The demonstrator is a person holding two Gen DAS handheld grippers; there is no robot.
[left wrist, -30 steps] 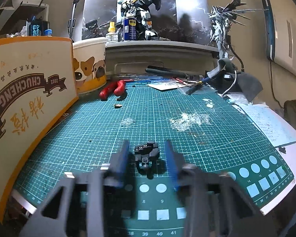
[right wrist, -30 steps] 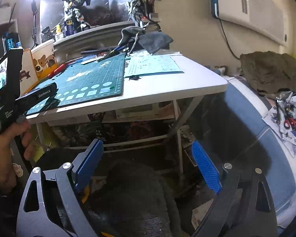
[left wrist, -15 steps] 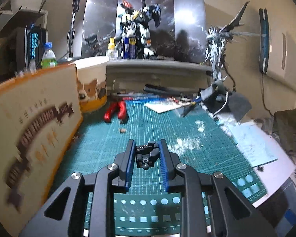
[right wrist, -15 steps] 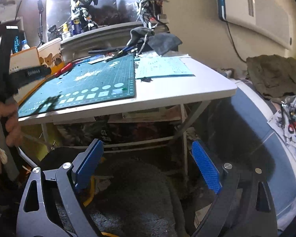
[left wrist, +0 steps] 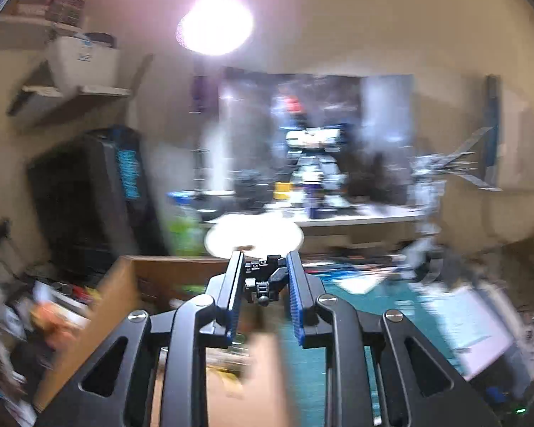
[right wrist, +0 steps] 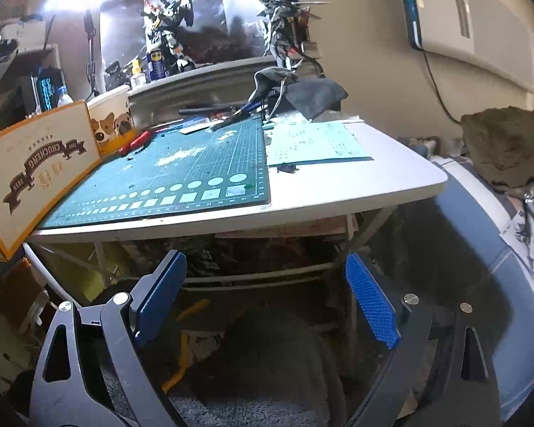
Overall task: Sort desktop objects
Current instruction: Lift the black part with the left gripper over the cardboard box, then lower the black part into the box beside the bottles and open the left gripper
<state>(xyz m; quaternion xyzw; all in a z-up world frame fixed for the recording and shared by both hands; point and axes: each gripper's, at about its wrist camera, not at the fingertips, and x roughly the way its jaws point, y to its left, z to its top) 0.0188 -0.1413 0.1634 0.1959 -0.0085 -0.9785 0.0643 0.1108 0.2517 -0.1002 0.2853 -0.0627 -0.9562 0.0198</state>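
Observation:
My left gripper (left wrist: 263, 277) is shut on a small black plastic model part (left wrist: 263, 281) and holds it high in the air, above the rim of a cardboard box (left wrist: 124, 284). That view is blurred by motion. My right gripper (right wrist: 263, 306) is open and empty, held low in front of the white table (right wrist: 356, 192), below its edge. The green cutting mat (right wrist: 195, 163) lies on the table. The left gripper does not show in the right wrist view.
The box marked CHUCHENG (right wrist: 35, 170) stands at the mat's left edge, with a dog-print tub (right wrist: 112, 122) behind it. Red-handled pliers (right wrist: 135, 142), tools, a paper sheet (right wrist: 313, 142) and a grey cloth (right wrist: 309, 96) lie at the back and right. Model robots stand on the rear shelf (right wrist: 203, 71).
My left gripper closed on the black part, lifted it off the mat and swung up and left toward the box. The right gripper stayed open and rose slightly.

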